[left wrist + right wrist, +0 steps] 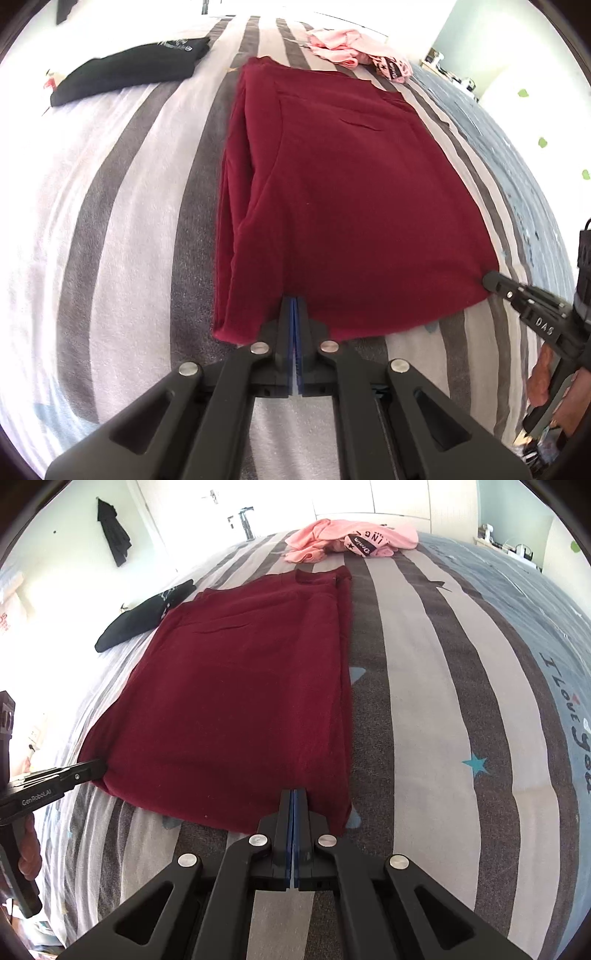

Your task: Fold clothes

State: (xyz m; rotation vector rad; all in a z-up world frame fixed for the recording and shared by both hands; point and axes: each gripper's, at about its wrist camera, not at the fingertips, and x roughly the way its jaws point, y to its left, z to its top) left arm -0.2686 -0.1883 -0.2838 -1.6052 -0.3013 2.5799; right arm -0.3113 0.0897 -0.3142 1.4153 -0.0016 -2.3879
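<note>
Maroon garment [343,192] lies flat on the striped bed cover [110,229], already folded lengthwise into a long rectangle, sides doubled under, collar end pointing to the far end of the bed. It sits roughly mid-bed, running along the stripes.

Left gripper [294,301]: jaws clenched, blue pads pressed together, tips pinching the near hem of the garment at its left near corner. Hem cloth bunches slightly around the tips.

Right gripper [293,794]: jaws clenched too, tips on the near hem close to the right near corner. Hard to tell how much cloth is actually between the pads, but the tips overlap the hem edge. From the left wrist view its tip meets the garment's right near corner.

Both grippers tilt steeply down at the bed, one per near corner, hem between them lying fairly straight.

Other stuff on the bed:
- black garment [125,70], folded, near the far left edge, well apart from the maroon one
- pink garment [351,539], crumpled heap with printed lettering, at the far end just beyond the maroon collar

Dark clothing [112,531] hangs on the wall beyond the bed's left side. A person's hand [31,853] is partly visible on the left gripper's handle.
</note>
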